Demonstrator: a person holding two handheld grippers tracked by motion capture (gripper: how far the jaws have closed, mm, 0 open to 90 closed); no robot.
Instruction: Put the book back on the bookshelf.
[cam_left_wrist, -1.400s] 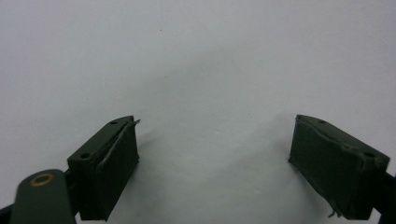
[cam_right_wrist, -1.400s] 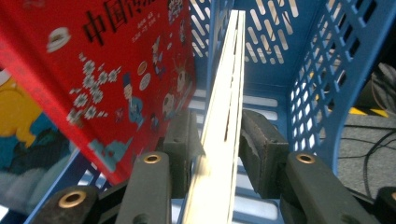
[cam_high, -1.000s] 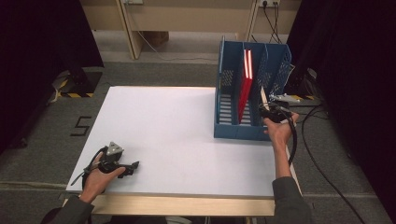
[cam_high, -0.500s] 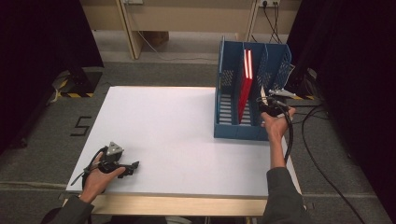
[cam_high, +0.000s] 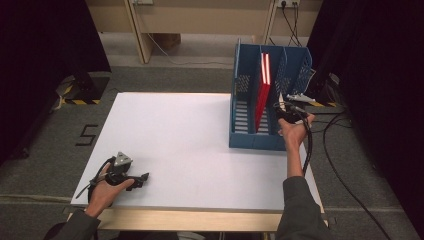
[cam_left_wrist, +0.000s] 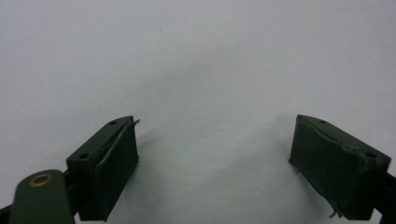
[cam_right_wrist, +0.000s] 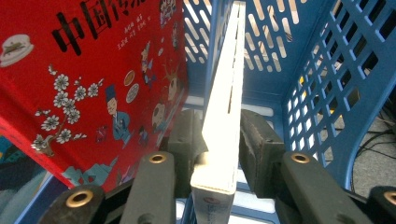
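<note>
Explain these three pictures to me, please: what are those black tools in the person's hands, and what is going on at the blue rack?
A person sits at a white table, holding a hand-worked two-jaw gripper in each hand. The high view looks down from above; the other two come from cameras riding on the grippers. The left gripper rests open over bare table. The right gripper is clamped on a thin white book, standing on edge in the blue rack, beside a red book.

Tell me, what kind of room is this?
Probably a lab or recording studio rather than an office. Black curtains hang on both sides, cables trail over grey carpet, and a bare white tabletop carries just a blue slotted plastic file rack holding a red illustrated book.
</note>
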